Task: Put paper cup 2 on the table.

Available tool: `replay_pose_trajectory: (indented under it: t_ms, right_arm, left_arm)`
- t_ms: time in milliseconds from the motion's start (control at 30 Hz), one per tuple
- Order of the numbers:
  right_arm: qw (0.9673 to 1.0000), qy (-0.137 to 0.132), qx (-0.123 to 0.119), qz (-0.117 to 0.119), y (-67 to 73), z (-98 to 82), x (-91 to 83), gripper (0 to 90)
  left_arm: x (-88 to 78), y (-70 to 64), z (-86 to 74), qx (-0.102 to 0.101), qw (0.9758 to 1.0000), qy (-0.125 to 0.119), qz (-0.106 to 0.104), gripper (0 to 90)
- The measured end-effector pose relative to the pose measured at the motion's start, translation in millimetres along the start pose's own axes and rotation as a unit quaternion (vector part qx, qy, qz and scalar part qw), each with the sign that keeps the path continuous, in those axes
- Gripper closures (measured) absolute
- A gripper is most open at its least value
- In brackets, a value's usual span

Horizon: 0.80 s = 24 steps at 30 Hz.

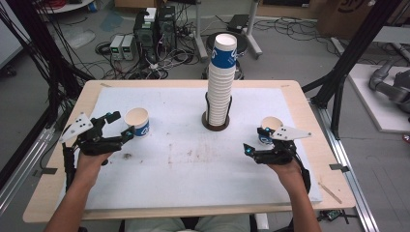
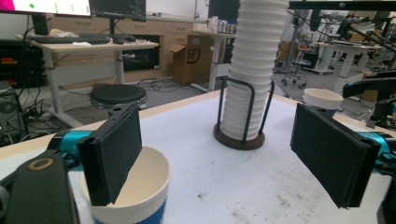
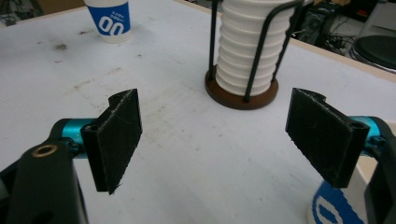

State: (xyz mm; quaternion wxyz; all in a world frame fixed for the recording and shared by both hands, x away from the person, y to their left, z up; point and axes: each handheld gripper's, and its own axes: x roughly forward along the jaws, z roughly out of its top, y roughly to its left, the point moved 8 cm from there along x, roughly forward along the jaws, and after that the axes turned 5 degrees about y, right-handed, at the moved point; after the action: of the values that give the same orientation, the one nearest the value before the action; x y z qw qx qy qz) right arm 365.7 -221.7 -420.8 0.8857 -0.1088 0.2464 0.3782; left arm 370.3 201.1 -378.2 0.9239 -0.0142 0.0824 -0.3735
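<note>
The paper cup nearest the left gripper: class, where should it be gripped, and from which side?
Probably grip the paper cup across its upper wall, just below the rim, approaching level from the person's side. It stands upright and open, tapering downward, so the left gripper's open jaws can straddle it.

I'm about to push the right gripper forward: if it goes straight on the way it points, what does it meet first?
Probably the cup stack in its wire holder, which sits dead ahead between the right gripper's open fingers. Bare table lies before it; depth is hard to judge.
</note>
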Motion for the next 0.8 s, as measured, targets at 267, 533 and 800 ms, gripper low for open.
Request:
replay_pose_trajectory:
  t_ms: [267, 533, 800]
  right_arm:
    - [0.9998, 0.014, 0.0, -0.012, -2.8, -6.6, 3.3, 19.0]
    - [0.9999, 0.012, 0.003, -0.01, -1.0, -6.2, 1.7, 19.0]
    - [0.9999, 0.009, 0.007, -0.012, 4.2, -6.0, -2.7, 18.9]
  left_arm:
    - [6.0, -9.9, -7.0, 0.002, 0.9999, 0.009, -0.006, 16.3]
    - [7.0, -11.1, -9.6, 0.003, 0.9999, 0.009, -0.009, 16.3]
    - [9.4, -13.5, -8.5, 0.008, 0.9998, 0.01, -0.014, 16.3]
